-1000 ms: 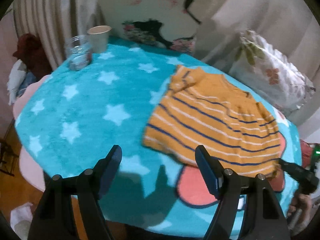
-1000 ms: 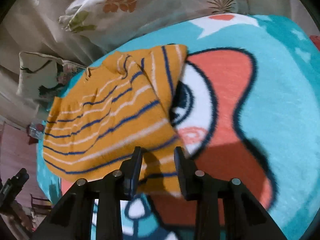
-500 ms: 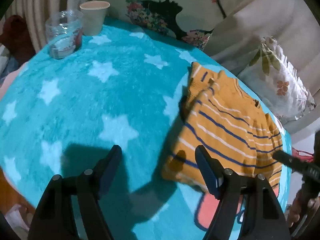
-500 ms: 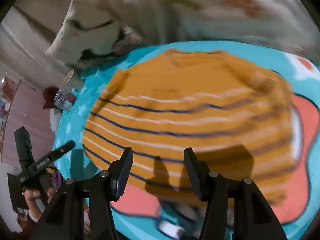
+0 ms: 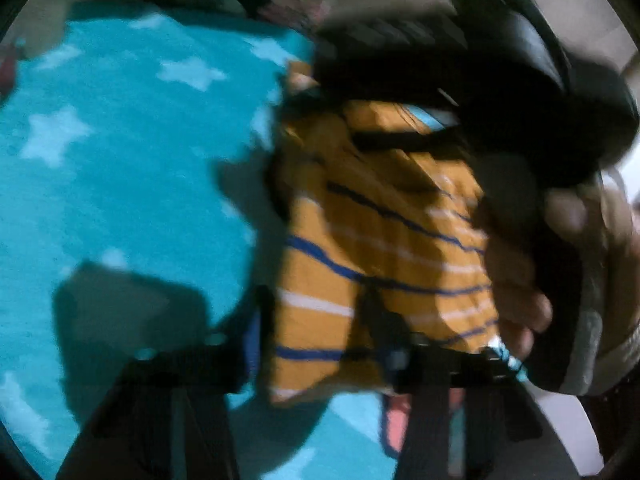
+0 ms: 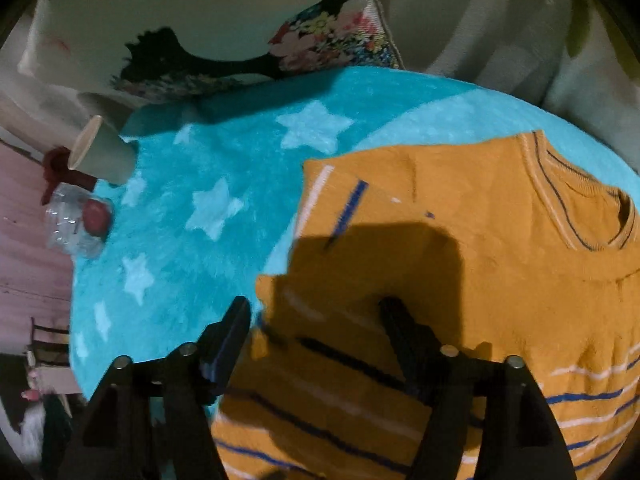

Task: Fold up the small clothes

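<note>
Mostly turquoise star blanket (image 6: 224,184), cushion (image 6: 208,20) behind

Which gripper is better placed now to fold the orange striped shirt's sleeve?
Probably the right gripper: its open jaws straddle the sleeve edge of the orange shirt. The left view is blurred.

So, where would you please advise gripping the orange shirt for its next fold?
Probably the shirt's sleeve corner: it lies flat on the blue blanket as a free edge. Come from the blanket side, low, so that one finger slides beneath. The collar is thicker and further off.
</note>
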